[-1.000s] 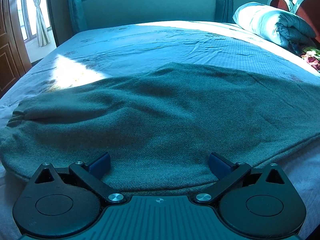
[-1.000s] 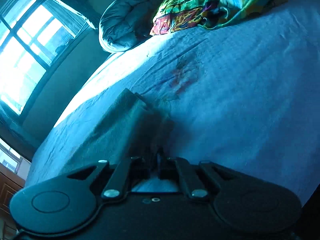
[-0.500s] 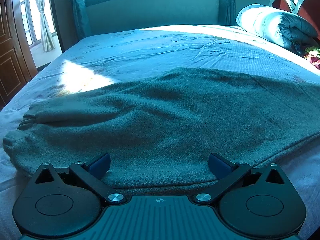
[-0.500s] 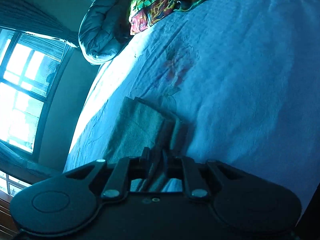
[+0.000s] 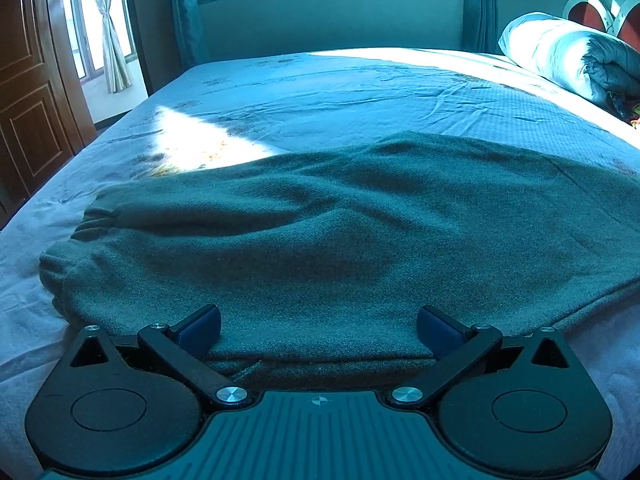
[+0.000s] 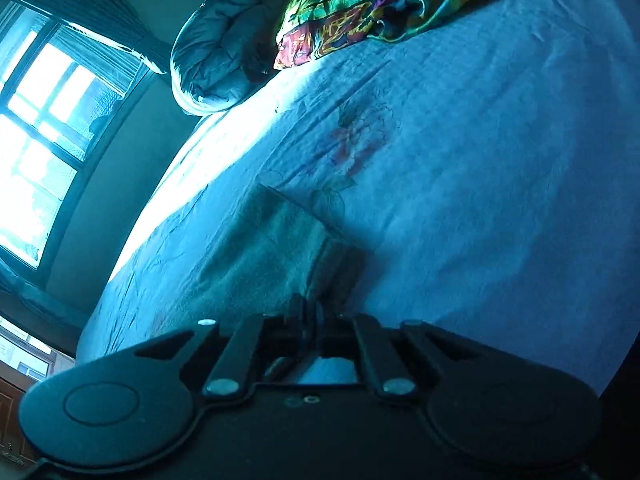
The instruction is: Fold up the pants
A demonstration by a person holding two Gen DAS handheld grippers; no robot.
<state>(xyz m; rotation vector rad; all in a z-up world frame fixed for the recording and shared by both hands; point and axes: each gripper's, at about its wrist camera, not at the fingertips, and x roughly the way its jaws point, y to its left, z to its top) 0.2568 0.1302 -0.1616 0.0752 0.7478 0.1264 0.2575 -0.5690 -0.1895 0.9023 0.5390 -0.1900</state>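
Note:
Grey-green pants (image 5: pixel 320 232) lie flat across the bed, folded lengthwise, with the cuffs (image 5: pixel 76 240) at the left. My left gripper (image 5: pixel 318 326) is open, its blue pads spread wide over the near edge of the pants, holding nothing. In the right wrist view my right gripper (image 6: pixel 310 310) is shut on the waist end of the pants (image 6: pixel 280 248), where the cloth bunches up between the fingers just above the sheet.
The bed sheet (image 5: pixel 340 92) is pale blue with a sunlit patch at the left. A rolled duvet (image 5: pixel 568 60) and a colourful blanket (image 6: pixel 380 4) lie at the head end. A wooden door (image 5: pixel 28 92) stands at the left; a window (image 6: pixel 44 120) is behind.
The left gripper has drawn back and to the left, so more of the cuffs shows. The right gripper has kept its hold on the waist end and tilted, shifting the cloth slightly.

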